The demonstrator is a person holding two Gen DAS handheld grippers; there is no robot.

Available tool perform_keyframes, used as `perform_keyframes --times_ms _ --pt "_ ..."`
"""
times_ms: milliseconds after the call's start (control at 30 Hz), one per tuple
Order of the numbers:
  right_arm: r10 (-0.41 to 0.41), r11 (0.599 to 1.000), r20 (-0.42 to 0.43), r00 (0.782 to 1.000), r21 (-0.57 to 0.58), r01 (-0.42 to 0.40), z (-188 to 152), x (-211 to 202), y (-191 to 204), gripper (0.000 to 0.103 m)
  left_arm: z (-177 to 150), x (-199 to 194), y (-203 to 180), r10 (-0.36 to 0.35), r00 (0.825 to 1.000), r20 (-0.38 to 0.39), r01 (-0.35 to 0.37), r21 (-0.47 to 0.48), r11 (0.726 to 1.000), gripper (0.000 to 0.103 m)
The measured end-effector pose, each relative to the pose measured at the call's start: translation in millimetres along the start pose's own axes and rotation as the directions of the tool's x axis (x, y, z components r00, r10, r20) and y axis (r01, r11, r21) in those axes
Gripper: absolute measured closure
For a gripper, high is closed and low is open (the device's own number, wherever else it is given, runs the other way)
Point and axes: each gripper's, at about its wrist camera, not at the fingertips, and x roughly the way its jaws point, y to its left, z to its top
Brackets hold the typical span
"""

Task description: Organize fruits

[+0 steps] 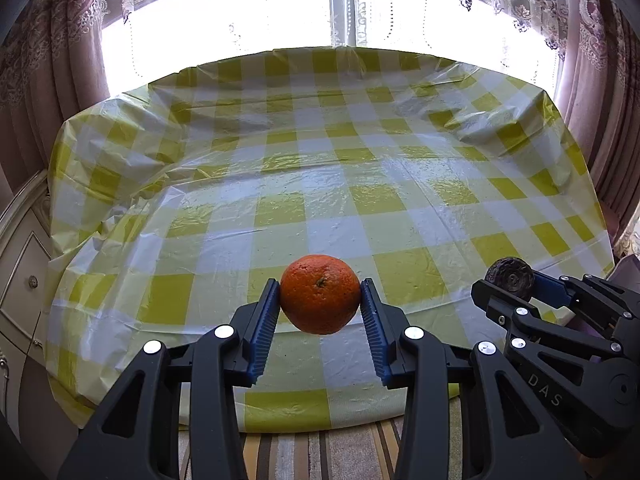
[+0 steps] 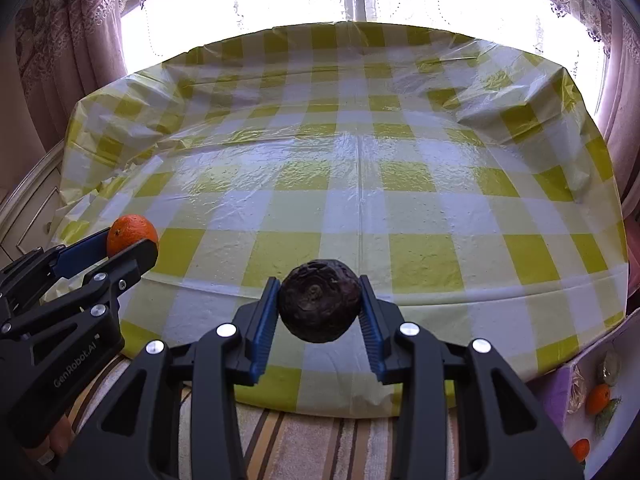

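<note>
Left tool (image 1: 320, 300) clamped on an orange (image 1: 320, 294), blue ribbed pads (image 1: 267, 332) pressing both sides of the fruit, stem dimple facing the camera. Jaws part-open, only as wide as the orange. Fruit is off the desk, held in the air above the near edge.

Right tool (image 2: 319, 300) clamped on a dark wrinkled round fruit (image 2: 319, 301), purple-brown, shrivelled skin, looks like a passion fruit but can't confirm. Blue pads (image 2: 265, 324) touch it left and right. Also held above the near edge of the desk, not resting on it.

Both tools sit side by side, near each other, not touching. In the left wrist view the right tool (image 1: 516, 284) shows at the right edge with the dark fruit at its tip; in the right wrist view the left tool (image 2: 132, 242) shows at the left edge with the orange.

Writing: "DAS" in pale letters on the right tool's black body in the left wrist view. "GenRobot.AI" on the left tool's side in the right wrist view. No other text readable.

Desk (image 1: 360, 184) covered by a glossy yellow-and-white checked plastic cloth (image 2: 360, 200), creased, bunched at the far left. Bright window (image 1: 304, 12) behind with patterned curtains (image 1: 52, 40). Striped fabric (image 2: 320, 440) below the tools. White cabinet (image 1: 28, 272) at left. At lower right of the right wrist view, two more oranges (image 2: 599, 398) lie on a purple-and-white surface, partly cut off.
</note>
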Motion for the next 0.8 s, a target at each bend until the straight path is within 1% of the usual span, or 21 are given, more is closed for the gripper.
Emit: perform_keyframes --times_ms 467,667,800 --pt "-0.035 0.998 0.003 0.999 0.048 0.035 -18.4 -28.2 -38.3 0.064 -1.3 -7.8 -35.7 -0.044 0.999 -0.002 0.044 0.063 0.997 0.064" --pt "-0.053 0.996 -0.002 0.999 0.078 0.053 -30.5 -40.7 -60.2 0.064 -2.8 -13.1 -55.5 -0.075 0.997 -0.001 0.075 0.095 0.993 0.064" --pt "-0.072 0.992 0.000 0.997 0.103 0.071 -39.5 -51.7 -78.3 0.064 -5.5 -16.3 -74.4 -0.110 0.994 -0.008 0.111 0.124 0.986 0.064"
